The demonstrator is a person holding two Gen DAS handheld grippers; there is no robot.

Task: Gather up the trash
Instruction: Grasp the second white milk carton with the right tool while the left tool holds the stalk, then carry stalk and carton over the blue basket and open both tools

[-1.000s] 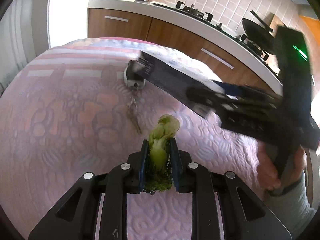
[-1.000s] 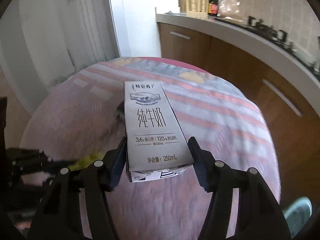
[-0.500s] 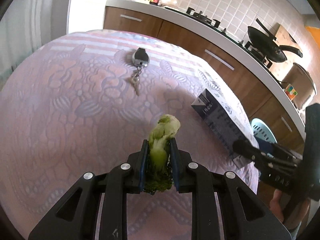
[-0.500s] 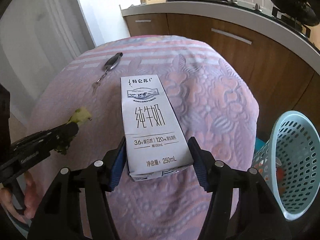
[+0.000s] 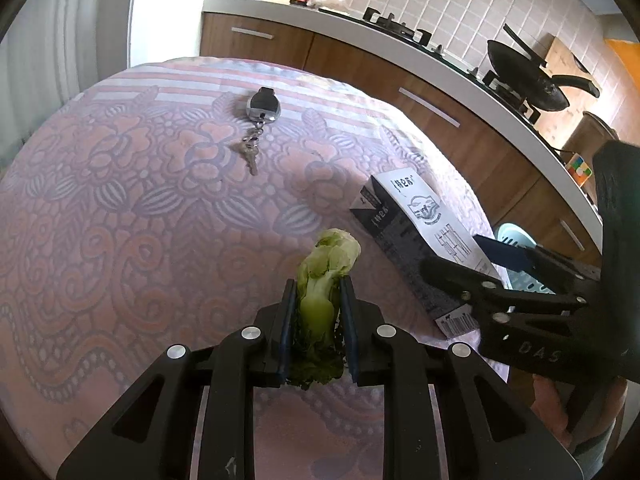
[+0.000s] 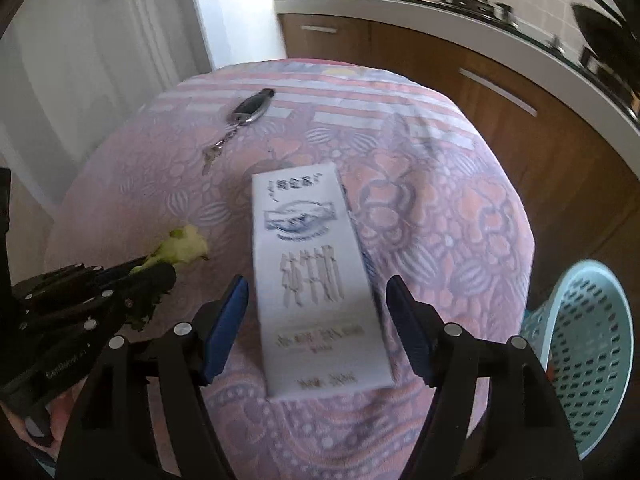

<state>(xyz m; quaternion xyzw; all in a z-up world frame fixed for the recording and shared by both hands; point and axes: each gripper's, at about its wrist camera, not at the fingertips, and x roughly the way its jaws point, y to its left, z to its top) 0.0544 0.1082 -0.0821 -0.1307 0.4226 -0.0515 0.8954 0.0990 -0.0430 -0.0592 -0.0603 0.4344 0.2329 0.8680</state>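
Observation:
My left gripper (image 5: 318, 288) is shut on a green vegetable stalk (image 5: 328, 256), held above the pink patterned tablecloth (image 5: 140, 220). In the right wrist view the stalk (image 6: 184, 242) shows at the left in that gripper (image 6: 152, 272). A white milk carton (image 6: 308, 220) lies blurred between the blue pads of my right gripper (image 6: 318, 284). Its jaws are opening, and a gap shows on each side of the carton. From the left wrist the carton (image 5: 416, 216) is near the table's right edge, with the right gripper (image 5: 464, 258) around its lower end.
A light blue perforated basket (image 6: 588, 344) stands on the floor just past the table's right edge, also seen as the basket (image 5: 516, 236) behind the right gripper. A key fob with keys (image 5: 260, 120) lies at the far middle of the table. Wooden kitchen cabinets (image 6: 480, 80) run behind.
The right gripper's pads have spread away from the milk carton, which was gripped before and now looks blurred and lower between them. The left gripper keeps its hold on the stalk.

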